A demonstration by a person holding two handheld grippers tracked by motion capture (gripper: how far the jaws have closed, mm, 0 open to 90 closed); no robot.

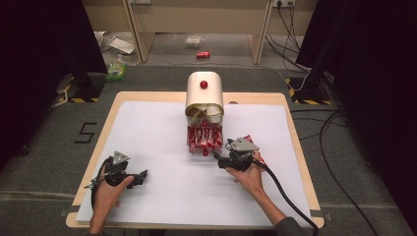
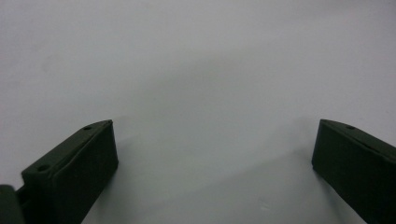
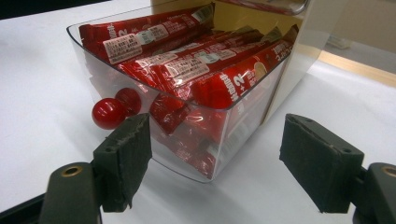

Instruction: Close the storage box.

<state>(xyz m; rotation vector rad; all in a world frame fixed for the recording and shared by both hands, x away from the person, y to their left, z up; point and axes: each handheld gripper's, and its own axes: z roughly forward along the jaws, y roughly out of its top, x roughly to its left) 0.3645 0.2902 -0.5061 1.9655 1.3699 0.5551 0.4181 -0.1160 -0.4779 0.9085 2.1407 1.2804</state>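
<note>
The clear plastic drawer (image 3: 187,140) of red sachets (image 3: 196,70), at 12 o'clock from the right gripper (image 3: 215,154) whose jaws stand apart, looks light, stiff and slippery, so its red knob (image 3: 106,113) seems the best hold, while the left gripper (image 2: 212,158) waits with jaws apart at 8 o'clock.

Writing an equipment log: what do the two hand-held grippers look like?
Both are black. The left hand-held gripper and right hand-held gripper each carry a grey three-cornered plate on top and trail a black cable. Their jaws are blocky, flat-faced and black.
</note>
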